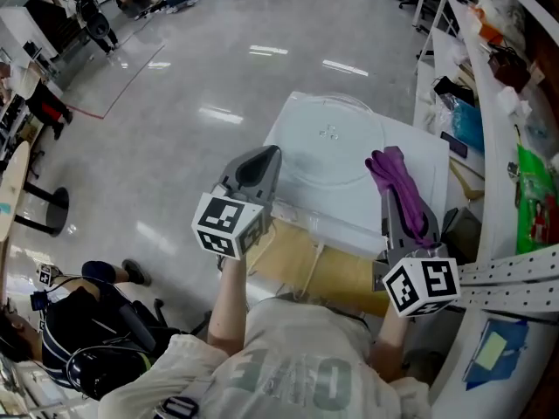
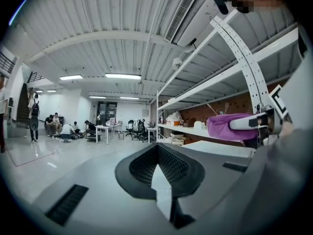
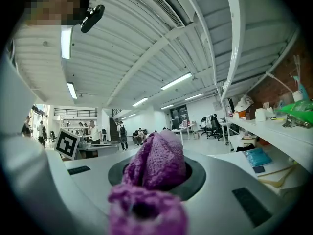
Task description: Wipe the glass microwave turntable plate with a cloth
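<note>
Up in front of the person, both grippers are raised above a white table (image 1: 348, 218). The left gripper (image 1: 261, 161) has its jaws together with nothing between them. The right gripper (image 1: 404, 219) is clamped on a purple cloth (image 1: 395, 171), which bunches out past its jaws and hangs over the table's right side. The glass plate (image 1: 327, 138) lies flat on the table beyond both grippers, apart from the cloth.

Indistinct letters on shirt (image 1: 301, 381)
</note>
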Demonstrator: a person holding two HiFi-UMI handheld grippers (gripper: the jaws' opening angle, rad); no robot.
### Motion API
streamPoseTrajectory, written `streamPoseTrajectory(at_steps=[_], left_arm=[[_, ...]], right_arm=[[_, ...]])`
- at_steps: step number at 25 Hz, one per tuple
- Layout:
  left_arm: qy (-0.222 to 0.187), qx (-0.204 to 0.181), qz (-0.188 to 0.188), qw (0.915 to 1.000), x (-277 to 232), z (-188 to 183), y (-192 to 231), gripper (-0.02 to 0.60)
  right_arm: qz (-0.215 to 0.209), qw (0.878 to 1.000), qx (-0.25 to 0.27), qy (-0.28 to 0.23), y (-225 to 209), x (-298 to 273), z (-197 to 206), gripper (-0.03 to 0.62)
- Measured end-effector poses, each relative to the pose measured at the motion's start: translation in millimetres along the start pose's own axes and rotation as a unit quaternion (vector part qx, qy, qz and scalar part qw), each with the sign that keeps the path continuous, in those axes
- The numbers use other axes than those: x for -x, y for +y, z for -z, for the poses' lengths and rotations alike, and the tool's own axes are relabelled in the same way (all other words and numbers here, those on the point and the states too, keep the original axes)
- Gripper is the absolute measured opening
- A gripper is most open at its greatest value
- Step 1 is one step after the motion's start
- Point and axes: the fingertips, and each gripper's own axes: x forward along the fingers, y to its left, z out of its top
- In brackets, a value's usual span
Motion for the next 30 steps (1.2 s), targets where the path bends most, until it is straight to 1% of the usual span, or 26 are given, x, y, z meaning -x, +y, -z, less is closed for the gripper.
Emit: streamPoseTrajectory(at_steps=[3, 6, 9, 14, 16, 17, 20, 21, 22, 25, 28, 30], left_arm=[[0.033, -0.006, 0.015, 0.9993, -15, 15, 5, 0.002], [0.081, -0.006, 0.054, 0.9952, -28, 34, -1, 0.002], [0.104, -0.008, 0.084, 0.9910, -37, 41, -7, 0.002], [0.161, -0.045, 0.100, 0.9809, -46, 57, -13, 0.002], [0.185, -0.058, 0.106, 0.9753, -48, 62, -16, 0.002], [0.201, -0.069, 0.109, 0.9710, -49, 65, -18, 0.002], [0.256, -0.109, 0.113, 0.9539, -52, 81, -25, 0.002], [0.265, -0.117, 0.114, 0.9502, -53, 85, -27, 0.002], [0.269, -0.121, 0.116, 0.9485, -53, 87, -28, 0.002], [0.269, -0.118, 0.128, 0.9472, -51, 86, -30, 0.002], [0.282, -0.121, 0.143, 0.9409, -51, 88, -33, 0.002], [0.284, -0.121, 0.153, 0.9388, -50, 88, -35, 0.002]], right_arm=[[0.002, 1.000, 0.006, 0.007, 2, -12, 4, 0.051], [0.009, 1.000, 0.009, 0.014, 1, -21, 7, 0.051], [0.014, 1.000, 0.008, 0.017, 1, -27, 8, 0.051], [0.021, 0.999, 0.002, 0.031, 1, -34, 19, 0.051], [0.025, 0.999, -0.002, 0.034, 0, -36, 22, 0.051], [0.026, 0.999, -0.003, 0.034, 1, -37, 22, 0.051], [0.028, 0.999, -0.004, 0.033, 1, -40, 22, 0.051], [0.029, 0.999, -0.005, 0.033, 1, -40, 23, 0.051], [0.031, 0.999, -0.006, 0.034, 1, -40, 23, 0.051], [0.036, 0.999, -0.007, 0.036, -1, -39, 25, 0.051], [0.037, 0.999, -0.006, 0.040, -1, -38, 27, 0.051], [0.040, 0.998, -0.008, 0.041, -1, -36, 28, 0.051]])
